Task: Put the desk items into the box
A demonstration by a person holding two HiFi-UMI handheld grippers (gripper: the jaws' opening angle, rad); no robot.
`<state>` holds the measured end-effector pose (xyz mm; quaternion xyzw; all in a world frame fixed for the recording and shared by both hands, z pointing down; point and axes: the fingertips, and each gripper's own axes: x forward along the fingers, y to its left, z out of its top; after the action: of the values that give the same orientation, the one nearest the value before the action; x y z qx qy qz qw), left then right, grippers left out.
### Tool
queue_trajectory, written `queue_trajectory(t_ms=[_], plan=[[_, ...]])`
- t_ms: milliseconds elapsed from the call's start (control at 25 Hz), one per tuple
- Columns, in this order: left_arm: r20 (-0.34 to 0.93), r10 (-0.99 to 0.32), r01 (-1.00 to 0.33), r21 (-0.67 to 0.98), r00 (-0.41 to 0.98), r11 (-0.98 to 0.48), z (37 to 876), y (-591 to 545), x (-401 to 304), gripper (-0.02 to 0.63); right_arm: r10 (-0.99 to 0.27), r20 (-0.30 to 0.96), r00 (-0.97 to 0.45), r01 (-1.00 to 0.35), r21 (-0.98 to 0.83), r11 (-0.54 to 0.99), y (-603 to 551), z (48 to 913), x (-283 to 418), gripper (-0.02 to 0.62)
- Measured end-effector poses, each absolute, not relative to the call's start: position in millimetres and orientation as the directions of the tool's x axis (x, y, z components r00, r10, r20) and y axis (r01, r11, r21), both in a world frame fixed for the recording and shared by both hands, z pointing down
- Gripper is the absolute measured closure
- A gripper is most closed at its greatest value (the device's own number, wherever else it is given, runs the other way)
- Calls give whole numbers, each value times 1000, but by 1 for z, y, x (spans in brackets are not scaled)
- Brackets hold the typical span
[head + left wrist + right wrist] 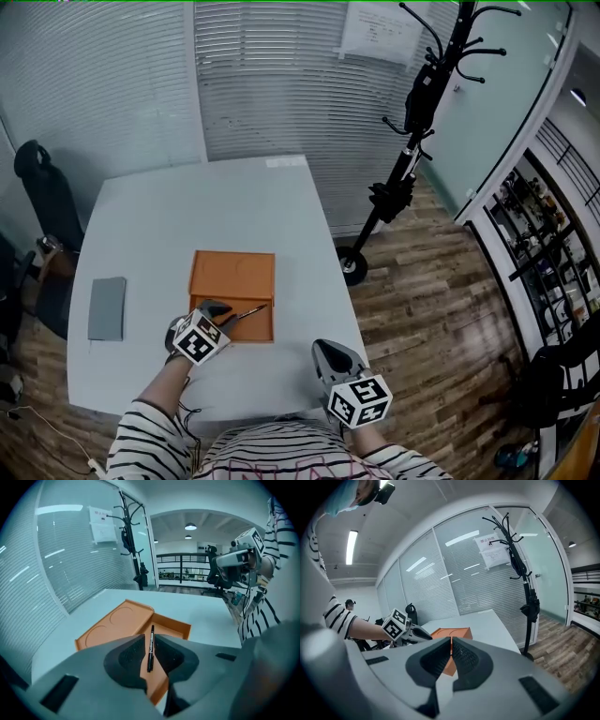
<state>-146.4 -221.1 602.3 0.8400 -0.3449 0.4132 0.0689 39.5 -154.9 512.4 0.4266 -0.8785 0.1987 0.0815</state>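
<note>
In the near compartment of the single orange box point(232, 272) we see one black pen point(249, 311), lying flat on the box floor and pointing out toward the right wall. The box sits near the middle of the white worktop point(234, 197). Its far half is a flat panel where we count two shallow round recesses, and its near half is the open tray that holds the pen.

Just above the box's near left corner is the left gripper point(223, 312). In its own view we find the jaws spread a little, with the pen point(151, 646) showing through the gap on the orange floor below them. The pads do not press on it.

We count two grippers in all. The right gripper point(326, 352) is off the box, over the near right edge of the worktop. Its jaws are pressed together with nothing between them, and we see the box point(452, 632) beyond their tips.

To the left of the box, well apart from it, lies one flat grey pad point(107, 307). We see nothing else on the worktop.

Beyond the worktop we count one black coat stand point(412, 141) on the wooden floor to the right. One dark chair point(42, 187) stands at the left.
</note>
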Motion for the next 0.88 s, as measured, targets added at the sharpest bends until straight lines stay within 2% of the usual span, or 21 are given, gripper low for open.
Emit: queue_trajectory(t_ms=[160,440,880], plan=[[659,-611,-675,-207,439,-708,572,-208,-153,558,-720,307,-622,-783,-268,562,-141,505,34,568],[526,-718,-717,-262,455,-646,523,-172,-164,577,-733,292,-614,-789,-245,563,-117,492,24,568],[366,-812,-790,-257,454,-557,471,-90,-180,583,-752,270,-601,-799,-218,560,-67,475,16,569]])
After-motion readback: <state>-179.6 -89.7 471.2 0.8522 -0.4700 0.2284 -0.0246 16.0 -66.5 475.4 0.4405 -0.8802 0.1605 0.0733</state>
